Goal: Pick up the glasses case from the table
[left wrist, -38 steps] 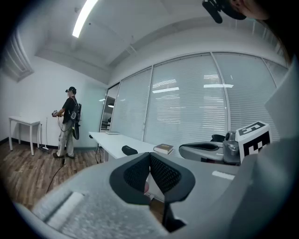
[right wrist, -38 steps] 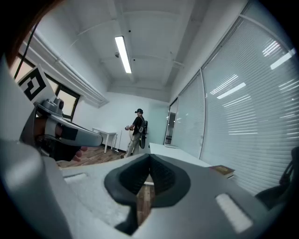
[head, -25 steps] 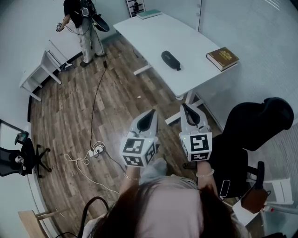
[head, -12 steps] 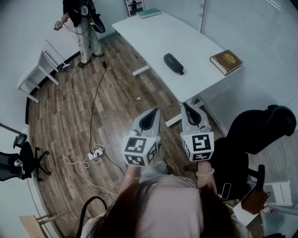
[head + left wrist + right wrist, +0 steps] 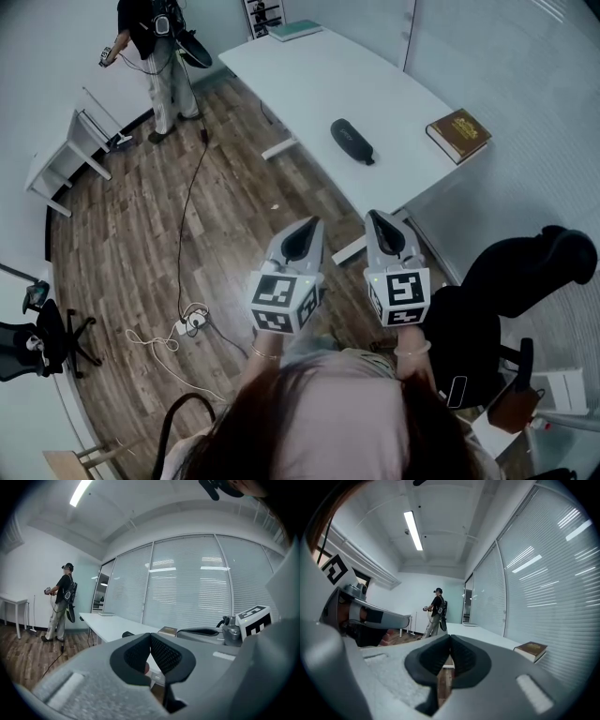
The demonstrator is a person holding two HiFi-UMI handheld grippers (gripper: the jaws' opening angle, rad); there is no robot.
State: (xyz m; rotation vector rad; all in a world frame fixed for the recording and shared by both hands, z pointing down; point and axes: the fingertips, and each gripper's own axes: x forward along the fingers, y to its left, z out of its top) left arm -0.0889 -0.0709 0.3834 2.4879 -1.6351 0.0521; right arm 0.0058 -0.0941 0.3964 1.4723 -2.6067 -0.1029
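Observation:
A dark oval glasses case (image 5: 352, 141) lies on the long white table (image 5: 309, 75), well ahead of both grippers. In the left gripper view only its edge (image 5: 127, 633) shows above the jaws. My left gripper (image 5: 302, 228) and right gripper (image 5: 377, 222) are held side by side over the wooden floor, short of the table's near end, both pointing level. Each has its jaws shut with nothing between them, as the left gripper (image 5: 150, 635) and right gripper (image 5: 450, 637) views show.
A brown book (image 5: 458, 134) lies at the table's right corner, a teal book (image 5: 295, 30) at its far end. A black office chair (image 5: 511, 281) stands right of me. A person (image 5: 155, 52) stands at the back left; a cable and power strip (image 5: 192, 323) lie on the floor.
Both grippers and I have moved forward toward the table; the glasses case and book sit closer in the head view. Both grippers' jaws stayed shut.

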